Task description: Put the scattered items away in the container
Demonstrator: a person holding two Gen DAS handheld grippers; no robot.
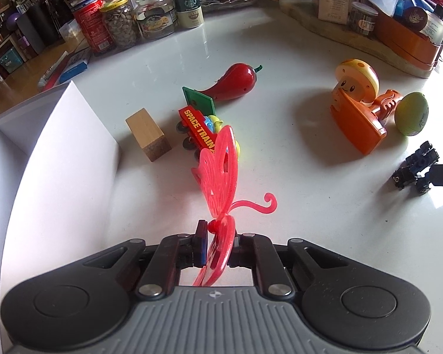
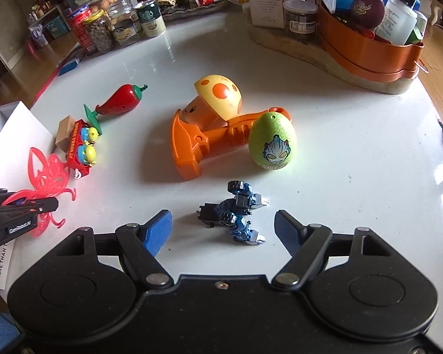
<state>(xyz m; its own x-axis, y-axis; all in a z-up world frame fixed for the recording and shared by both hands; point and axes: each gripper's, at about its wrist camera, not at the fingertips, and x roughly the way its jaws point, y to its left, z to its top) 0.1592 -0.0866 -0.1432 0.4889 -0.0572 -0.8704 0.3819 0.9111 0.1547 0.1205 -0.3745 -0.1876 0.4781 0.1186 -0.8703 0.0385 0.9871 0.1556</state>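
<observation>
Currently: left gripper [image 1: 217, 236], jaws clamped on pink butterfly [image 1: 218, 174], just right of white box [image 1: 53, 147]. Right gripper [image 2: 222, 227], jaws wide, empty; blue robot [image 2: 236, 215] on table [image 2: 354, 147] between them, well right of box.

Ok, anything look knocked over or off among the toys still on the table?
The orange mushroom toy lies tipped on its side, its handle against the green egg. The red train also lies on its side by the wooden block. Nothing looks spilled or broken.

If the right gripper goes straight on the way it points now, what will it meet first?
Most likely the small blue and black robot toy, lying on the white table just ahead of the open right gripper, between its fingertips. Nothing appears before it, though depth is uncertain.
</observation>
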